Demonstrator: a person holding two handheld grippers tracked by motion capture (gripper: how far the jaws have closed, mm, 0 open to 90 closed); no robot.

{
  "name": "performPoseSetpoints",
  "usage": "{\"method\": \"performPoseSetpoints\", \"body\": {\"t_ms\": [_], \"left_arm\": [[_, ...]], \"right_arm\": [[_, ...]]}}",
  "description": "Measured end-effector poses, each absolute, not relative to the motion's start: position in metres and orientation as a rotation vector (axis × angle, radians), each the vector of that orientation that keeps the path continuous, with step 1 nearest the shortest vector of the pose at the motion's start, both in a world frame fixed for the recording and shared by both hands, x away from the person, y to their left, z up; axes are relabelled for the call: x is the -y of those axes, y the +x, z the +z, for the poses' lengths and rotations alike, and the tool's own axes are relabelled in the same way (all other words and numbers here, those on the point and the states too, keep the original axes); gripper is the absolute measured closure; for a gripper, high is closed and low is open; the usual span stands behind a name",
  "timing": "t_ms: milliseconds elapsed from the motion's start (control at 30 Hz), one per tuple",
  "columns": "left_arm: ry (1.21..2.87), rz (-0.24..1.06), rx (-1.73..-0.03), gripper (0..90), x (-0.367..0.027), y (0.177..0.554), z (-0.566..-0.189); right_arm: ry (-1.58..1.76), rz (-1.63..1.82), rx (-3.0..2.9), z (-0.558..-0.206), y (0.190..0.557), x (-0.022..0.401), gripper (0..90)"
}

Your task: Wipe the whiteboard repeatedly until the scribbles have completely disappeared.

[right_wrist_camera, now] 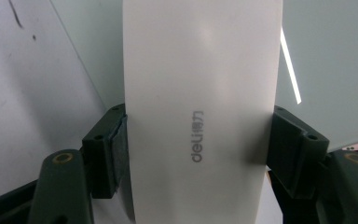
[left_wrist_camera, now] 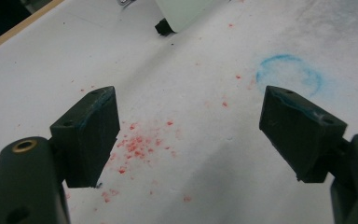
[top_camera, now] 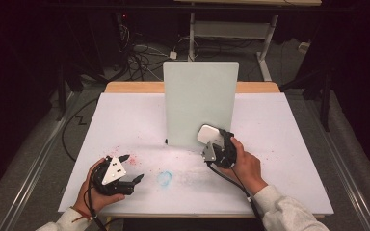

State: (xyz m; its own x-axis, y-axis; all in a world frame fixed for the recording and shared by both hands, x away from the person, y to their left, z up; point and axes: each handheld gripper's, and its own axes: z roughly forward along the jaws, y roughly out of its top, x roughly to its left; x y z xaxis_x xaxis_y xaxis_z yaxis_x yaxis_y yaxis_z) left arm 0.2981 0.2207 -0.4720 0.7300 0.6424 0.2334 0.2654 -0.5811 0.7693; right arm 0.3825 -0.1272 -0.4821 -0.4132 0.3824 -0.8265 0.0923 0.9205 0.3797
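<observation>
I see the white table (top_camera: 125,125) with an upright pale board (top_camera: 200,103) standing mid-table, its foot mostly hidden. My right gripper (top_camera: 211,139) sits at the board's lower right corner, jaws clamped on both sides of a white eraser (right_wrist_camera: 200,116) marked "deli"; the eraser's lower end is cut off in the right gripper view, and its contact with the board is hard to judge. My left gripper (top_camera: 131,167) rests near the front-left, jaws spread wide, empty, over red crumbs (left_wrist_camera: 137,144); a faint blue ring smudge (left_wrist_camera: 289,74) lies just beside.
</observation>
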Motion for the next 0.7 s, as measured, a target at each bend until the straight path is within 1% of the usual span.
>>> {"method": "performPoseSetpoints", "body": {"t_ms": [133,467,567,700], "left_arm": [[2.187,0.649,-0.684,19.6,-0.221,0.298,-0.472],[2.184,0.651,-0.68,19.6,-0.22,0.298,-0.472],[2.188,0.651,-0.677,19.6,-0.219,0.299,-0.472],[2.191,0.649,-0.673,19.6,-0.218,0.3,-0.472]], "right_arm": [[0.355,0.332,-1.998,-0.483,0.382,0.136,31.1],[0.49,0.375,-1.973,-0.47,0.387,0.163,31.1],[0.502,0.393,-1.957,-0.47,0.387,0.16,31.1],[0.462,0.385,-1.959,-0.474,0.386,0.143,31.1]]}}
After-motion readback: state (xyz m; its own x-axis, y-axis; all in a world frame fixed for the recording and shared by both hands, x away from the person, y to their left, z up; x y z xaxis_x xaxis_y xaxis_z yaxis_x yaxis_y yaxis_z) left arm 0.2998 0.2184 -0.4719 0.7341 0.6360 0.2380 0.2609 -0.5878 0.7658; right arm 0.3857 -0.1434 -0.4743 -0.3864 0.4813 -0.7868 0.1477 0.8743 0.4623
